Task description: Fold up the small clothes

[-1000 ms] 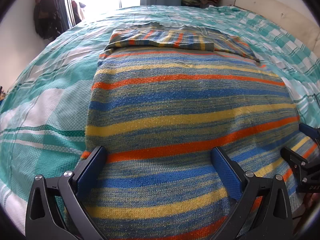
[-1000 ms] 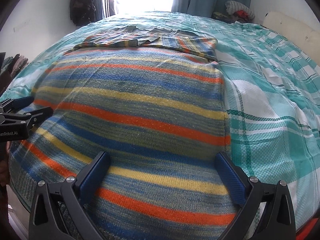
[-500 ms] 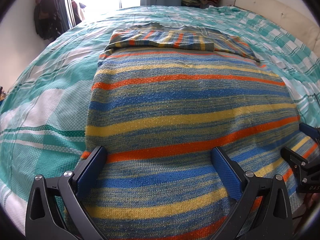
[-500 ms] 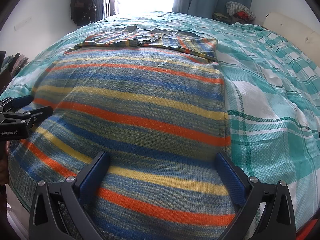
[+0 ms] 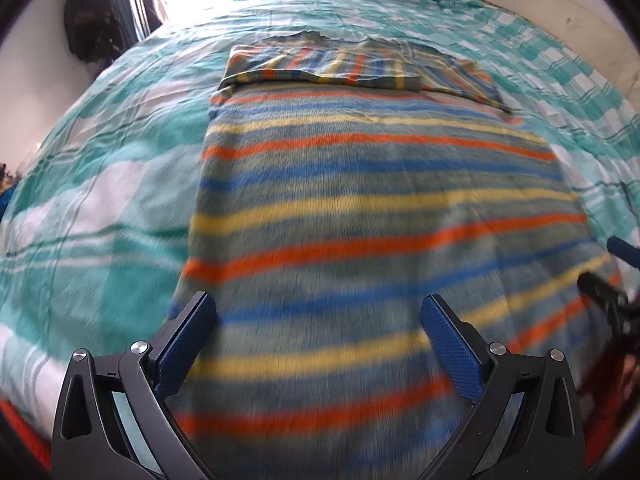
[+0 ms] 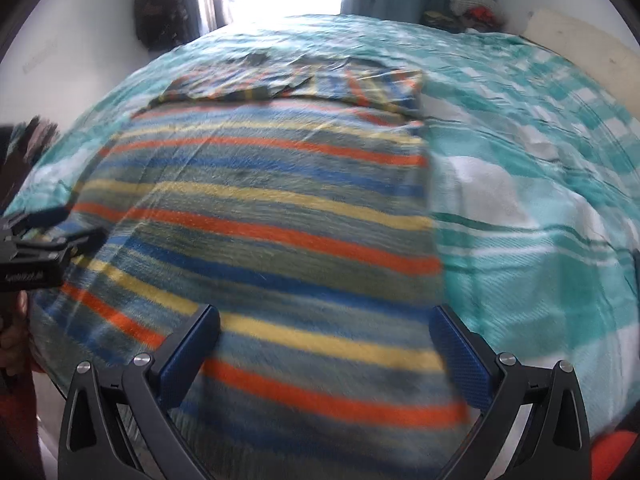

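Note:
A striped knit sweater (image 5: 360, 200) in orange, blue, yellow and grey lies flat on the bed, its sleeves folded across the far end (image 5: 340, 68). It also shows in the right wrist view (image 6: 272, 220). My left gripper (image 5: 318, 324) is open and empty above the sweater's near hem, toward its left side. My right gripper (image 6: 326, 332) is open and empty above the near hem, toward its right edge. Each gripper shows at the edge of the other's view: the right one (image 5: 612, 280), the left one (image 6: 44, 232).
The bed (image 5: 100, 168) has a teal and white checked cover. Dark clothes hang by the bright window at the far left (image 5: 92, 28). A pile of clothes (image 6: 472, 8) lies at the back right. A pale headboard (image 5: 560, 12) runs along the right.
Both grippers have pulled back and risen from the sweater, so more of it and the bed shows. The frames are now motion-blurred. Both jaws stay open.

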{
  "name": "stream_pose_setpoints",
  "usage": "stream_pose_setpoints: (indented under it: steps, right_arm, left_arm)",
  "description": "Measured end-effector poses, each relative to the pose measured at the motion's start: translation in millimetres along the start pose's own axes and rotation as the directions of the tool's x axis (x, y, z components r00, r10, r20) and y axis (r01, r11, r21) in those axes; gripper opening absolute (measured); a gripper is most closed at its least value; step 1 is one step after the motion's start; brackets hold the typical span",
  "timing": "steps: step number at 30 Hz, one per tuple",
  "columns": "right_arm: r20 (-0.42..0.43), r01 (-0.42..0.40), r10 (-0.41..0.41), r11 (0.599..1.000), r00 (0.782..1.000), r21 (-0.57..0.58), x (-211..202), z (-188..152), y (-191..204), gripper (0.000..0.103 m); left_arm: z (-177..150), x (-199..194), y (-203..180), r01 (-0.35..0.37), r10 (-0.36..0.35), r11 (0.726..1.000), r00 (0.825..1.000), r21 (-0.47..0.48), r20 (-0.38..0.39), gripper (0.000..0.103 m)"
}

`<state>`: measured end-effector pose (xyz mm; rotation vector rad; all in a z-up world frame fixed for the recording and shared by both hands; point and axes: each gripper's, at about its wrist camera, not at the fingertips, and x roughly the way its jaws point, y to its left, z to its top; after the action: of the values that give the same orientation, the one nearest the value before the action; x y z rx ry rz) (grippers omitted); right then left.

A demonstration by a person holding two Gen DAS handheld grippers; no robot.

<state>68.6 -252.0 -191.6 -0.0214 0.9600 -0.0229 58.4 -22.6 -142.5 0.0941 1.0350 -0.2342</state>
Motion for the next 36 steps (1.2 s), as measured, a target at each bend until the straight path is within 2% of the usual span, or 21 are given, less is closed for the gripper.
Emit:
stream_pose_setpoints:
  steps: [5,8,10,12,13,14,16,17,18,20,22,24,25,26,27,28,29,31,32,34,36]
  right_arm:
    - [0.112,0.015,-0.022,0.998,0.993,0.064,-46.6,2.3,-18.7,0.103]
    - [0.174,0.009,-0.028,0.994,0.984,0.110,-71.6,9.2,-39.4,0.103]
    - [0.158,-0.020,-0.007,0.985,0.987,0.171,-78.6,13.4,-60.9,0.103]
    - [0.121,-0.074,0.045,0.965,0.992,0.253,-78.5,14.5,-84.4,0.103]
    - [0.097,-0.122,0.097,0.944,0.991,0.307,-76.1,13.4,-98.5,0.103]
    - [0.073,-0.163,0.147,0.920,0.986,0.356,-73.0,10.8,-108.8,0.103]
    - [-0.004,-0.237,0.266,0.866,0.964,0.440,-59.6,3.7,-126.3,0.103]
    - [-0.038,-0.258,0.311,0.846,0.950,0.466,-53.1,-0.4,-131.4,0.101]
    - [-0.078,-0.278,0.357,0.829,0.931,0.485,-45.3,-6.1,-133.6,0.097]
    - [-0.134,-0.301,0.404,0.829,0.905,0.471,-35.5,-13.6,-128.0,0.087]
    - [-0.213,-0.327,0.436,0.854,0.874,0.406,-25.0,-19.1,-112.0,0.080]
    - [-0.306,-0.337,0.437,0.882,0.846,0.329,-14.5,-25.1,-93.2,0.071]
    - [-0.340,-0.335,0.422,0.897,0.840,0.288,-11.1,-27.4,-84.4,0.066]
    - [-0.362,-0.333,0.408,0.908,0.838,0.254,-9.4,-28.7,-77.9,0.050]
    - [-0.366,-0.338,0.412,0.907,0.834,0.252,-9.4,-28.6,-76.2,0.022]
    - [-0.358,-0.361,0.441,0.893,0.823,0.270,-10.6,-28.0,-76.9,0.009]
    - [-0.340,-0.381,0.467,0.878,0.816,0.291,-13.5,-26.7,-79.2,0.006]
    - [-0.295,-0.395,0.478,0.868,0.827,0.299,-24.8,-21.5,-85.4,0.006]
    - [-0.252,-0.418,0.501,0.850,0.828,0.320,-31.5,-16.9,-90.0,0.006]
    - [-0.165,-0.461,0.546,0.806,0.822,0.372,-39.0,-7.0,-99.7,0.006]
    - [-0.073,-0.490,0.557,0.779,0.827,0.393,-43.7,9.3,-107.5,0.006]
  left_arm:
    - [-13.2,-34.0,27.8,0.031,-0.031,0.999,0.999,-0.043,0.011,0.102]
    - [-13.8,-48.1,57.3,0.040,-0.036,0.990,0.999,-0.139,0.031,0.102]
    - [-15.9,-51.1,76.8,0.069,-0.065,0.975,0.997,-0.212,0.028,0.101]
    - [-20.4,-48.4,88.4,0.099,-0.102,0.961,0.995,-0.256,0.003,0.100]
    - [-23.3,-46.4,90.5,0.112,-0.118,0.959,0.993,-0.261,-0.008,0.098]
    - [-27.0,-43.9,88.6,0.126,-0.135,0.959,0.991,-0.254,-0.021,0.093]
    - [-32.5,-38.3,80.8,0.153,-0.168,0.963,0.984,-0.224,-0.051,0.083]
    - [-34.4,-34.3,75.1,0.168,-0.185,0.965,0.980,-0.202,-0.069,0.083]
    - [-35.9,-30.8,68.5,0.164,-0.179,0.972,0.980,-0.169,-0.082,0.083]
    - [-37.5,-28.5,59.8,0.132,-0.143,0.984,0.985,-0.116,-0.092,0.083]
    - [-38.0,-27.1,55.3,0.118,-0.127,0.989,0.987,-0.090,-0.100,0.082]
    - [-38.3,-26.3,54.3,0.108,-0.116,0.991,0.987,-0.081,-0.113,0.071]
    - [-37.7,-25.8,54.4,0.102,-0.110,0.992,0.986,-0.074,-0.122,0.052]
    - [-36.9,-26.2,54.2,0.102,-0.111,0.992,0.984,-0.067,-0.136,0.027]
    - [-35.3,-27.2,55.1,0.110,-0.119,0.992,0.981,-0.068,-0.152,0.013]
    - [-33.3,-28.9,58.2,0.137,-0.151,0.986,0.975,-0.090,-0.166,0.005]
    - [-33.8,-33.8,63.6,0.152,-0.171,0.981,0.971,-0.117,-0.169,0.005]
    - [-27.7,-42.1,72.0,0.192,-0.220,0.966,0.962,-0.170,-0.161,0.004]
    - [-22.4,-47.4,76.9,0.222,-0.253,0.954,0.956,-0.202,-0.145,0.004]
    - [-3.8,-57.5,87.4,0.288,-0.319,0.921,0.944,-0.263,-0.082,0.004]
    - [21.3,-59.2,99.1,0.343,-0.366,0.884,0.930,-0.318,-0.016,0.004]
